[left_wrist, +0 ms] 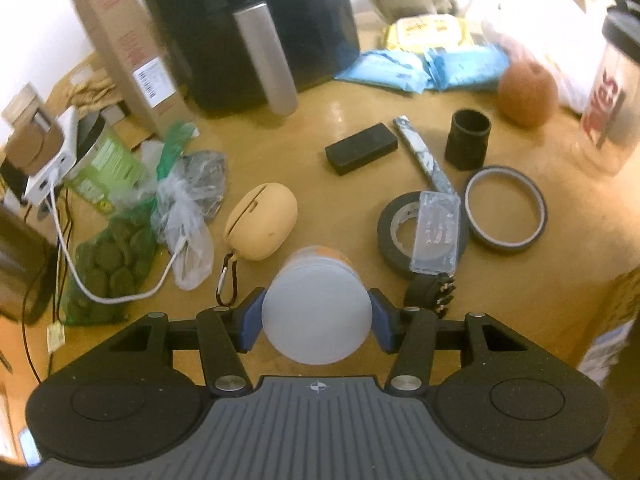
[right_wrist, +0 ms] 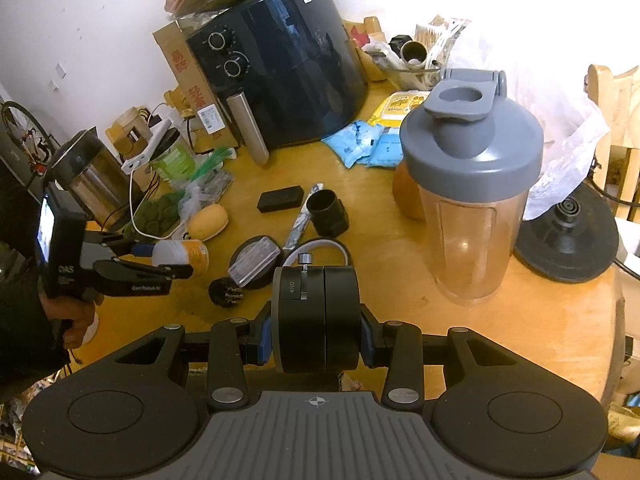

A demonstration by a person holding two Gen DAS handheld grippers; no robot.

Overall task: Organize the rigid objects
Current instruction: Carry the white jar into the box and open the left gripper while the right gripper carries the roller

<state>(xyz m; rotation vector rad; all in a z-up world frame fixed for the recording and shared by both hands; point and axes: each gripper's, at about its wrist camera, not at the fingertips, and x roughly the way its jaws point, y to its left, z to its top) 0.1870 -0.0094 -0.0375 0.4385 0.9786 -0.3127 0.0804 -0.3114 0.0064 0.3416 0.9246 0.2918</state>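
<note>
Bottle (left_wrist: 316, 304) clamped between left claw (left_wrist: 316, 318) pads

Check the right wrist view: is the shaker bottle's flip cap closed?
No. The shaker bottle stands with its flip cap swung back, leaving the spout hole open.

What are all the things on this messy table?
air fryer: one, black, back of table
shaker bottle: one, clear with grey lid, right side
tape rolls: two, black, middle
clear case: one, lying on a tape roll
tan pouch: one, with clip, left of middle
black box: one, middle
black tube: one, upright
blue packets: several, at back
left gripper: shut on white-capped bottle
right gripper: shut on black round device
</note>
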